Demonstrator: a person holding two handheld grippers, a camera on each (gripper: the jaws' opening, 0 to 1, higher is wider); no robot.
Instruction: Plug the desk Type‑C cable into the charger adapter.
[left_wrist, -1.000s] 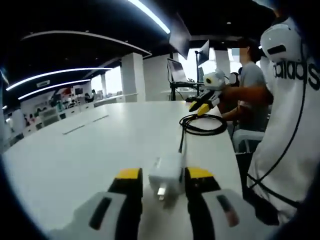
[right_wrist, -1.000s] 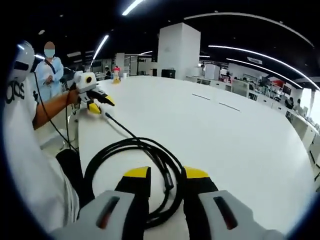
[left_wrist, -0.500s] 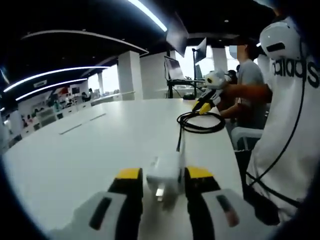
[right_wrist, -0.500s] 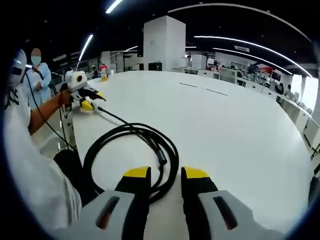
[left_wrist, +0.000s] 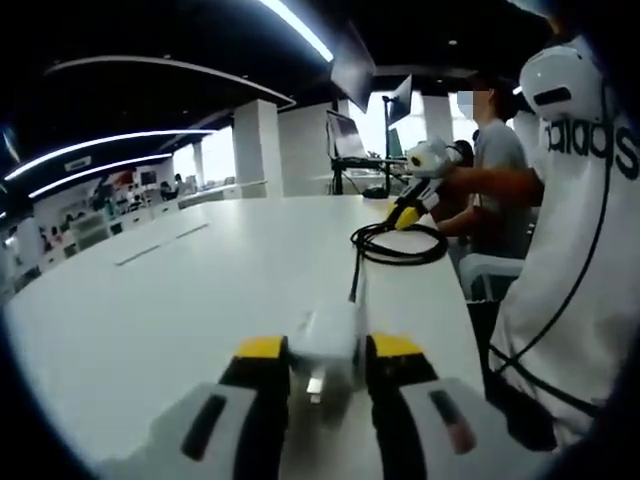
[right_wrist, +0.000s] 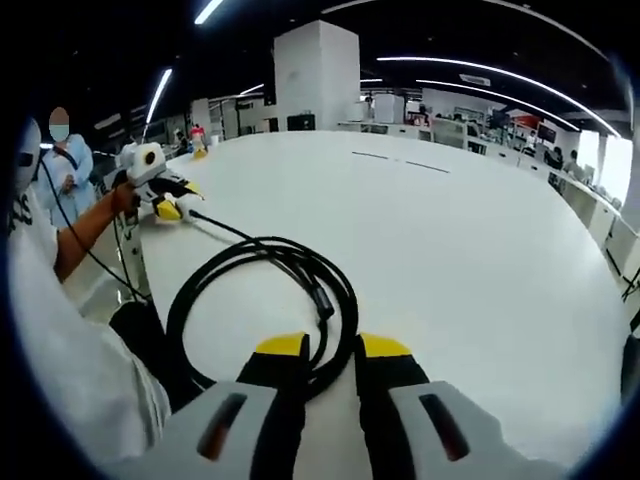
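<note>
In the left gripper view, the left gripper (left_wrist: 318, 350) had its yellow-tipped jaws closed in on the white charger adapter (left_wrist: 326, 338), which sat pinched between them on the white table (left_wrist: 180, 300), its metal prongs pointing back toward the camera. From the far end of the adapter a black cable (left_wrist: 400, 245) ran away across the table to a loose coil near the table's right-hand edge. Past that coil the right gripper (left_wrist: 407, 213) hovered, small in the distance, held by a person's hand (left_wrist: 455, 180). Beside the table stood the person in a white shirt (left_wrist: 575, 250), with thin black wires trailing down the front.

In the right gripper view, the right gripper (right_wrist: 332, 348) had its jaws a narrow gap apart, nothing between them, with the tips resting just at the near edge of the cable's coil (right_wrist: 262, 300). A thicker plug-like section lay along the coil's right side. From the coil the cable stretched off across the table (right_wrist: 480, 230) to the left gripper (right_wrist: 163, 192), which sat at the table's far left edge with the adapter too small to make out. Beyond the table stood a white pillar (right_wrist: 318, 75).
</note>
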